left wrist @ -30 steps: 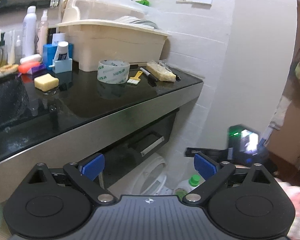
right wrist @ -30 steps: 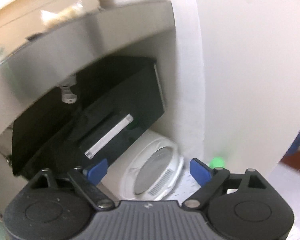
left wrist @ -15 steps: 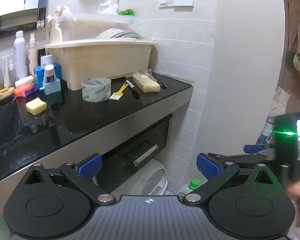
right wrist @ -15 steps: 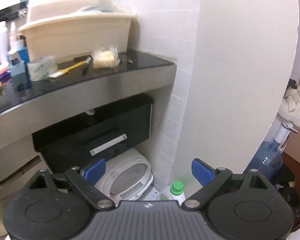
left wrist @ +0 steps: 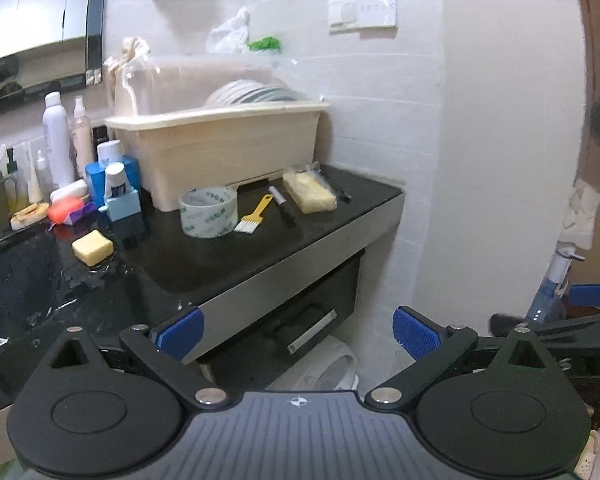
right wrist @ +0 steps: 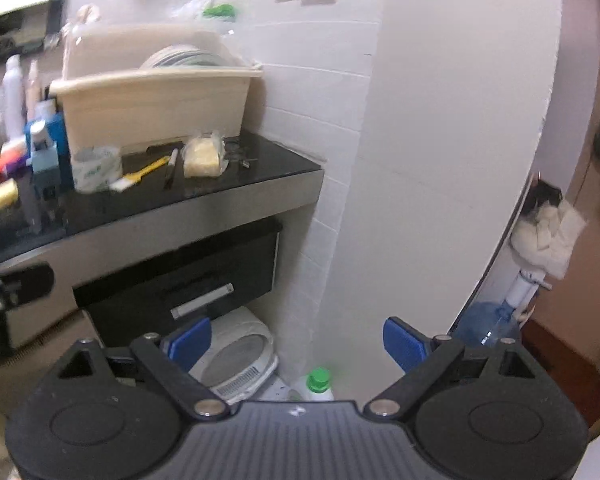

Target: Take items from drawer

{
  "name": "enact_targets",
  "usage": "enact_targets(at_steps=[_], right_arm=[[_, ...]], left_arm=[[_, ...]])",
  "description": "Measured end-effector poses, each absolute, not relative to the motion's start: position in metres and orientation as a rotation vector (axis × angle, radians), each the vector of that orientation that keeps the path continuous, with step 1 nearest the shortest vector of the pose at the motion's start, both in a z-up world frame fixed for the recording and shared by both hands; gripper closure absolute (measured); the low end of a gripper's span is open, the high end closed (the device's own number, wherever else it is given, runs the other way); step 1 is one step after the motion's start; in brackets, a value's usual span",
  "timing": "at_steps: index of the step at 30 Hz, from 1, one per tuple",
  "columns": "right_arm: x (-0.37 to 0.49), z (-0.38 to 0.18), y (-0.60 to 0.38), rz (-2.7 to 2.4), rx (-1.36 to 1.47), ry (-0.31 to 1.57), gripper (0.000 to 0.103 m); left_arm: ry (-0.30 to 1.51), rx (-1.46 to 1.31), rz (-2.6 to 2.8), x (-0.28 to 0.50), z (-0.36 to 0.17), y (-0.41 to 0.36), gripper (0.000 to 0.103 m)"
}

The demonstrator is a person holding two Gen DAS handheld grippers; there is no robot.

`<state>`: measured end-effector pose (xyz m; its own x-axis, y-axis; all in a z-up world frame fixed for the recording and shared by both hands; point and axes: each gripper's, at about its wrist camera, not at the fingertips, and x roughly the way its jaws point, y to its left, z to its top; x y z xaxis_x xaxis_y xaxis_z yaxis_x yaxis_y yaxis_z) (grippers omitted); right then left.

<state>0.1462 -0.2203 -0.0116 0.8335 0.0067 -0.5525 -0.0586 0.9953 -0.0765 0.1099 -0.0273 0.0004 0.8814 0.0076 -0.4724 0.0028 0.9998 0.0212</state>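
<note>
A black drawer [left wrist: 300,320] with a silver bar handle [left wrist: 312,332] sits shut under the black counter [left wrist: 203,256]; it also shows in the right wrist view [right wrist: 187,280], with its handle [right wrist: 201,301]. On the counter lie a tape roll [left wrist: 208,211], a small yellow brush [left wrist: 255,214], a black marker [left wrist: 283,205] and a wrapped yellow sponge [left wrist: 308,192]. My left gripper [left wrist: 297,330] is open and empty, well back from the drawer. My right gripper [right wrist: 295,340] is open and empty, also back from it and further right.
A beige dish tub [left wrist: 219,148] with plates stands at the back of the counter, with bottles [left wrist: 57,140] and a soap bar [left wrist: 92,247] to its left. A white bin [right wrist: 235,356] and a green-capped bottle [right wrist: 318,382] stand on the floor under the drawer. A white wall [right wrist: 440,160] rises to the right.
Both grippers have pulled back and risen away from the drawer, so the counter top now fills more of each view. Both stay open and empty.
</note>
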Motion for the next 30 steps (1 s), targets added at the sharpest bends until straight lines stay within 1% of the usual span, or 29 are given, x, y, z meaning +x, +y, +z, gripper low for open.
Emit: enact_targets(at_steps=[4,8,13,17,21,30], right_arm=[[0.147,0.002,-0.220,0.028,-0.057,0.563,0.010],[0.152,0.012,-0.211,-0.001,-0.087,0.539,0.010],[0.153,0.021,-0.213,0.007,-0.013,0.552,0.010],[0.152,0.022,-0.208,-0.045,-0.032,0.564,0.010],[0.154,0.018,-0.212,-0.026,0.030,0.590,0.010],[0.150,0.022,-0.205,-0.011,0.006,0.582,0.010]], left_arm=[[0.498,0.042,0.028,0.123,0.006,-0.027,0.001],[0.505,0.056,0.052,0.135,0.009,-0.029,0.001],[0.517,0.038,0.087,0.142,0.017,-0.024,0.001],[0.542,0.016,0.091,0.146,0.022,-0.019,0.001],[0.566,0.002,0.094,0.149,0.025,-0.016,0.001],[0.585,0.016,0.095,0.150,0.025,-0.022,0.001]])
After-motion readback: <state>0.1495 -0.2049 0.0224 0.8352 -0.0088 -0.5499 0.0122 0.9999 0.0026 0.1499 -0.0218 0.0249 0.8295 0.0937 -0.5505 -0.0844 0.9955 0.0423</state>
